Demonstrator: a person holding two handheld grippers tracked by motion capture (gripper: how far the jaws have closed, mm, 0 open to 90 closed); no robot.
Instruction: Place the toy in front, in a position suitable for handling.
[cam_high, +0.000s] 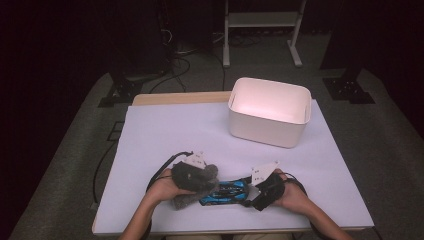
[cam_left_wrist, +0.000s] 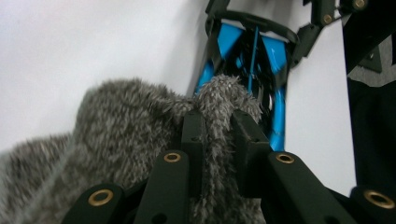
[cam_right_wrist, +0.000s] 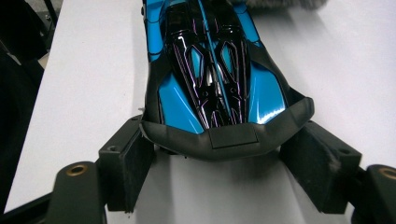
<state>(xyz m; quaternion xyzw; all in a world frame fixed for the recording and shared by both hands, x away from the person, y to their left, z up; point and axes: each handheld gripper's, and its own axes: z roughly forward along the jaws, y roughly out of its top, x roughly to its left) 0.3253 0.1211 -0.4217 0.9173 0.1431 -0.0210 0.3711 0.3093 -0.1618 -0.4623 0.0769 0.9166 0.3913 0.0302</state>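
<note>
Near the front edge of the bench (cam_high: 165, 130), roughly at its middle, a blue and black toy car (cam_high: 226, 192) lies lengthwise between the two hands. The left claw (cam_high: 207, 175) sits at the car's left end and is clenched on a grey fuzzy cloth (cam_high: 192, 187): in the left gripper view a tuft of that cloth (cam_left_wrist: 126, 140) is pinched between the two jaws, which stand close together with pile squeezed up between them, while the rest of the cloth bulges out to one side of the claw (cam_left_wrist: 218, 126). Just past the pinched tuft, the car (cam_left_wrist: 252, 51) lies straight ahead of the jaws, its near end touching or all but touching the cloth; whether fabric actually rests on the bodywork cannot be told.

The right claw (cam_high: 250, 197) is at the car's right end. In the right gripper view its jaws stand wide, one on each side of the dark bumper of the car (cam_right_wrist: 210, 70), with the pads right against the flanks of that end. The claw (cam_right_wrist: 224, 163) appears to be grasping the car across its width, though the contact on the far pad is partly shadowed.

A white bin (cam_high: 270, 110) stands well apart from all this, at the far right part of the bench, close to the back edge.
</note>
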